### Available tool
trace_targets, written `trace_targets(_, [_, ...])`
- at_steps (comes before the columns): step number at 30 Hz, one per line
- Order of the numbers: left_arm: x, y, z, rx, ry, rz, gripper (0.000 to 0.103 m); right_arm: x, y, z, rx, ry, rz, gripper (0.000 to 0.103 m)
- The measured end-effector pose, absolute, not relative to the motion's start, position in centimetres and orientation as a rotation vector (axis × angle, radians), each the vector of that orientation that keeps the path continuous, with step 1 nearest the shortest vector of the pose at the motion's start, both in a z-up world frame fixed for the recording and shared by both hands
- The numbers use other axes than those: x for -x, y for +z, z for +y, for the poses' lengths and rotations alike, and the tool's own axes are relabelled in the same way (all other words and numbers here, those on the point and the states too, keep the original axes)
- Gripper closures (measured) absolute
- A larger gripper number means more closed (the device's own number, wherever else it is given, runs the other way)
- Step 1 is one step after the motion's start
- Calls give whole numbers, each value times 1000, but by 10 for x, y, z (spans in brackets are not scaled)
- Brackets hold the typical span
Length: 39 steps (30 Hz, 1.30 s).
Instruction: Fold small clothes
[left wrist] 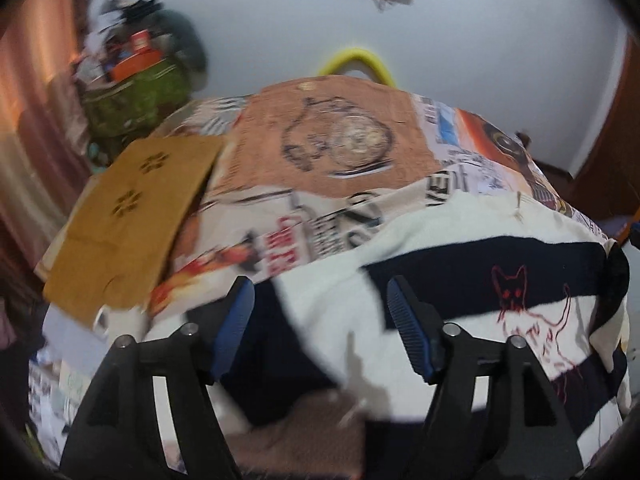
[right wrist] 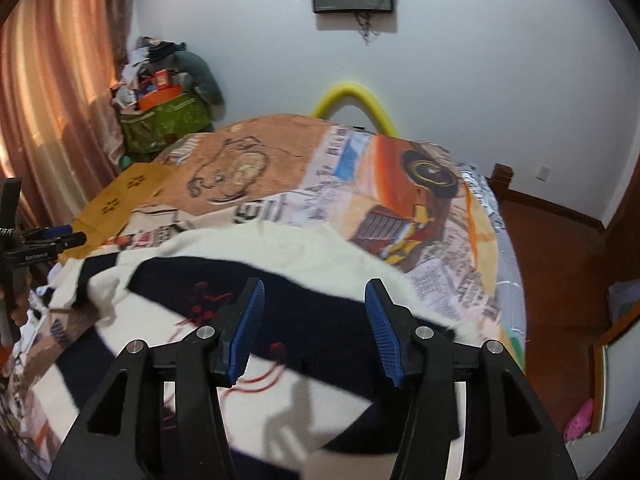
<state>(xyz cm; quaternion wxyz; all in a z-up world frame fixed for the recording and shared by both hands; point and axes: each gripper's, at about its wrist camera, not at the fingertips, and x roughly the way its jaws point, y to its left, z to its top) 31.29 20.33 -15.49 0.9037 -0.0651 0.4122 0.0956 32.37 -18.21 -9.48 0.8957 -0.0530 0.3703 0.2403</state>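
Note:
A small cream and navy striped sweater (left wrist: 460, 280) with a red outline cat lies spread on the bed, near the front edge. It also shows in the right wrist view (right wrist: 280, 256). My left gripper (left wrist: 320, 300) is open and empty, just above the sweater's left part. My right gripper (right wrist: 314, 300) is open and empty above the sweater's right part. The left gripper (right wrist: 52, 240) also shows at the left edge of the right wrist view.
The bed has a printed cover (left wrist: 332, 136) (right wrist: 360, 184). A mustard folded cloth (left wrist: 128, 208) (right wrist: 120, 196) lies at its left. A cluttered green box (right wrist: 168, 120) stands by the pink curtain (right wrist: 48, 100). A yellow tube (right wrist: 352, 100) arches behind the bed. Wooden floor (right wrist: 560, 260) lies to the right.

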Motion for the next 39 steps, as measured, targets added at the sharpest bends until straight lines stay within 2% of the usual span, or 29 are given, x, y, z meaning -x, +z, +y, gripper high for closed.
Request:
trace_targets(3, [-279, -161, 231, 196, 251, 865, 30, -308, -95, -171, 115, 520, 753, 41])
trace_targets(13, [-194, -235, 306, 544, 368, 1011, 30, -279, -138, -131, 173, 570, 845, 40])
trace_targets(23, [-191, -285, 335, 1006, 246, 923, 30, -254, -194, -112, 233, 589, 1004, 40])
trace_targets(29, [-211, -282, 347, 966, 342, 871, 35, -249, -205, -112, 266, 600, 1030, 40])
trace_targets(32, [-226, -277, 350, 829, 454, 889, 47, -250, -208, -114, 237, 603, 1043, 40])
trace_targets(33, [-229, -276, 350, 794, 473, 897, 57, -250, -209, -116, 225, 605, 1047, 40])
trace_targets(34, [-236, -273, 349, 742, 499, 910, 76, -250, -209, -117, 218, 605, 1049, 40])
trace_targets(36, [-250, -263, 346, 666, 489, 927, 93, -250, -209, -119, 202, 606, 1052, 40])
trace_targets(39, [-260, -235, 339, 595, 491, 877, 96, -249, -207, -121, 195, 608, 1044, 40])
